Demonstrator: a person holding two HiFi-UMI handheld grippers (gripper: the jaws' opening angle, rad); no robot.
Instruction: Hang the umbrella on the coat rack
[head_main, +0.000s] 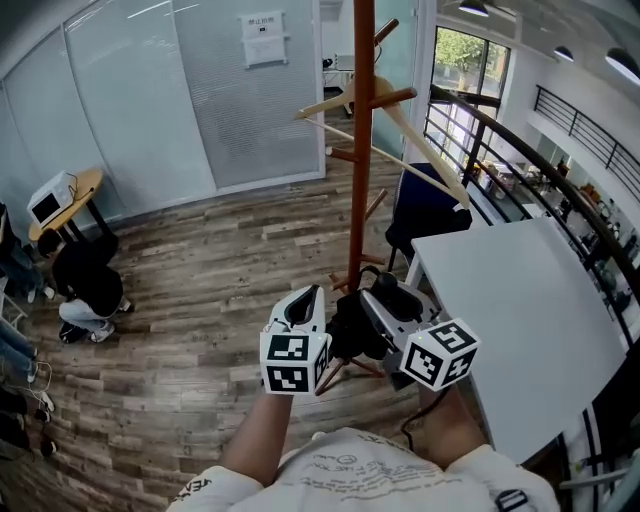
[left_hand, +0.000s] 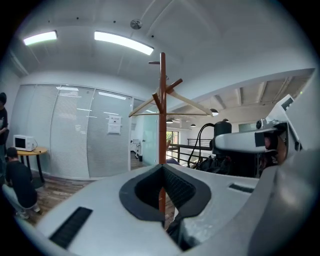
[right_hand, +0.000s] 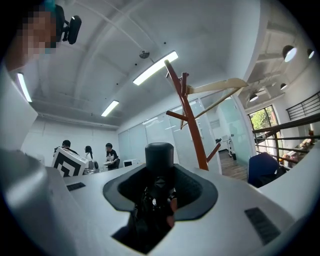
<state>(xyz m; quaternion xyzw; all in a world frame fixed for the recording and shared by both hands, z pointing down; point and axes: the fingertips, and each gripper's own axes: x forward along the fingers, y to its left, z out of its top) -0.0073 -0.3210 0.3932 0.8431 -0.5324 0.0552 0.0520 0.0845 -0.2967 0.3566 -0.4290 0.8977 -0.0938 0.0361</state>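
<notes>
The coat rack is a red-brown pole with slanted pegs, right ahead of me; it also shows in the left gripper view and the right gripper view. A folded black umbrella sits low between both grippers. My right gripper is shut on the umbrella, whose round black end sticks up from the jaws. My left gripper is just left of it, jaws shut to a thin slit. From the left gripper the umbrella shows off to the right, with a black loop above it.
Pale wooden hangers hang on the rack's upper pegs. A white table stands at the right, a blue chair behind it, a railing beyond. A person crouches at the left by a small table with a microwave.
</notes>
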